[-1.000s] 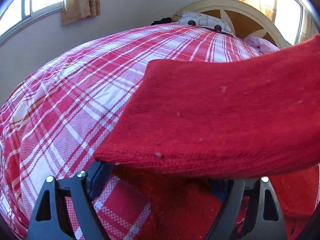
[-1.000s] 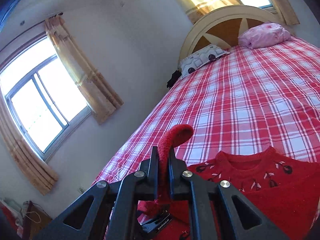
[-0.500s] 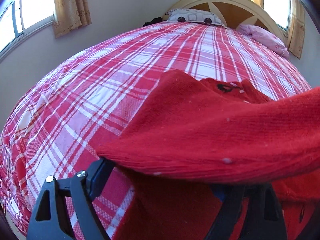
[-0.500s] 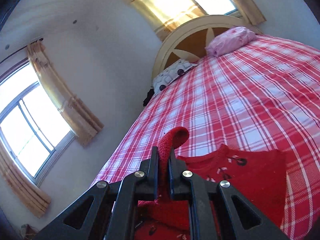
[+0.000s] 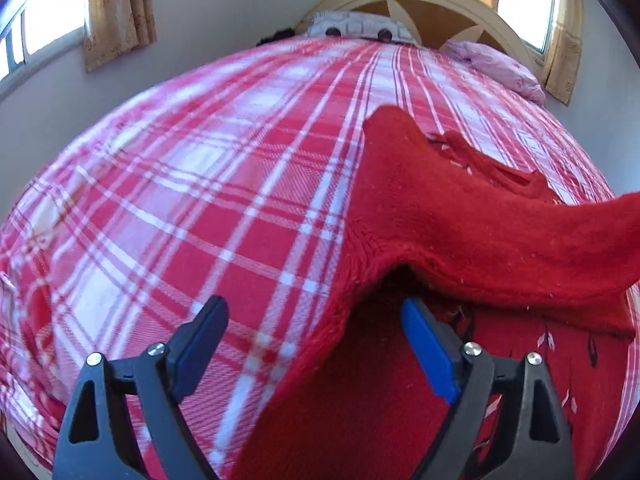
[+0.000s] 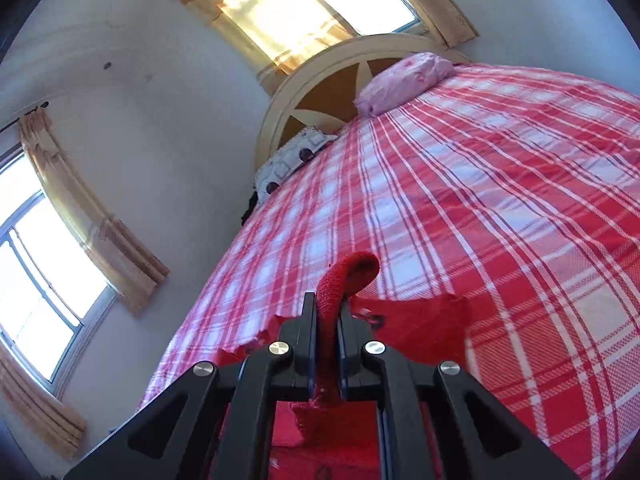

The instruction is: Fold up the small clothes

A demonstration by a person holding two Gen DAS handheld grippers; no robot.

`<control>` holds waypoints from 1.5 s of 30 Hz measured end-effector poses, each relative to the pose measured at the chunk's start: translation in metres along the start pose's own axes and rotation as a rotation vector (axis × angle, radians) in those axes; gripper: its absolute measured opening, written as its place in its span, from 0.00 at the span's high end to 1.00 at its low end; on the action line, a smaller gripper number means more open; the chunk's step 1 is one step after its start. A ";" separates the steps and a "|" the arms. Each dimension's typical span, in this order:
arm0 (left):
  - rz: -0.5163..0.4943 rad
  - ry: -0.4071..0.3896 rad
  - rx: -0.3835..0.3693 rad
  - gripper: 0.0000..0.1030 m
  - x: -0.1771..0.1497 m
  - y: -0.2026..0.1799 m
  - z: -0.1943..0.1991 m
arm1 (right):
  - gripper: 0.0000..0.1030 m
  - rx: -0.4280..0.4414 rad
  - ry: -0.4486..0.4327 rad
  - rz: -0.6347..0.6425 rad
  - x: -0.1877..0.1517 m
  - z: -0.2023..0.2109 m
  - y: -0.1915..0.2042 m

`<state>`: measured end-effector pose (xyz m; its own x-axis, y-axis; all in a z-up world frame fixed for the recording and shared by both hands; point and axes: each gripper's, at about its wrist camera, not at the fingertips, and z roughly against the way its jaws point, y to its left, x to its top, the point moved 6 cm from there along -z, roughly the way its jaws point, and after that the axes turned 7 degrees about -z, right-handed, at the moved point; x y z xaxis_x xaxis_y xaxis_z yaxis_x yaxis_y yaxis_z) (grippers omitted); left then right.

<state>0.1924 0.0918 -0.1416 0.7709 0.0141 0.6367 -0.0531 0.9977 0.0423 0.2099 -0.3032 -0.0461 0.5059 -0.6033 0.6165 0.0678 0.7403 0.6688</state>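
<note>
A red knit sweater point(image 5: 460, 220) lies on the red-and-white plaid bed point(image 5: 200, 180). One part of it is lifted and drawn off to the right across the body. My left gripper point(image 5: 312, 308) hovers over the sweater's left edge. Its jaws are opening and wide apart; the fabric lies below them and the blue pads point(image 5: 428, 352) do not press on it. In the right wrist view my right gripper point(image 6: 327, 304) is shut on a strip of the red sweater point(image 6: 416, 332). The strip's ribbed end point(image 6: 352, 268) curls up above the fingertips.
A cream and brown headboard point(image 5: 440, 12) stands at the far end with a pink pillow point(image 5: 500, 68) and a patterned pillow point(image 5: 356, 30). Curtained windows point(image 6: 48, 280) line the walls. Plaid bedspread point(image 6: 500, 200) stretches beyond the sweater.
The lifted red fold has swung right and lower, uncovering my left fingers, which now stand in plain view. My right gripper has carried its strip down towards the sweater's body.
</note>
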 end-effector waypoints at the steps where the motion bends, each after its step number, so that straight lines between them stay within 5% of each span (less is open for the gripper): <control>1: -0.004 -0.029 0.008 0.12 0.003 0.002 0.005 | 0.93 -0.011 0.013 -0.001 -0.004 -0.004 -0.007; 9: -0.089 -0.118 -0.019 0.12 0.057 -0.018 0.004 | 0.93 -0.070 0.095 -0.039 -0.039 -0.035 -0.046; 14: -0.111 -0.002 0.078 0.10 0.078 -0.022 -0.048 | 0.93 -0.078 0.092 -0.024 -0.045 -0.033 -0.044; 16: -0.060 0.046 0.072 0.01 0.074 -0.013 -0.066 | 0.93 -0.104 0.091 -0.007 -0.047 -0.031 -0.046; 20: 0.023 0.027 0.058 0.00 0.072 0.002 -0.069 | 0.93 -0.214 0.102 0.016 -0.056 -0.028 -0.069; 24: 0.144 0.053 -0.052 0.00 0.064 0.020 -0.073 | 0.93 -0.183 0.119 -0.037 -0.062 -0.026 -0.089; 28: 0.175 0.050 -0.016 0.00 0.060 0.037 -0.069 | 0.93 -0.190 0.142 0.018 -0.061 -0.029 -0.087; 33: 0.124 0.037 0.005 0.00 0.063 0.038 -0.056 | 0.91 -0.201 0.147 0.067 -0.057 -0.027 -0.082; 39: 0.009 -0.093 0.045 0.00 0.100 0.012 -0.020 | 0.79 -0.205 0.116 0.045 -0.034 -0.012 -0.077; 45: -0.105 -0.087 0.092 0.00 0.115 -0.020 -0.037 | 0.79 -0.249 0.099 0.072 -0.018 -0.014 -0.079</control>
<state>0.3061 0.0760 -0.0978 0.7178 -0.0993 0.6892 -0.0367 0.9830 0.1799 0.2070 -0.3465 -0.1156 0.5981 -0.5234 0.6069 0.2317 0.8379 0.4943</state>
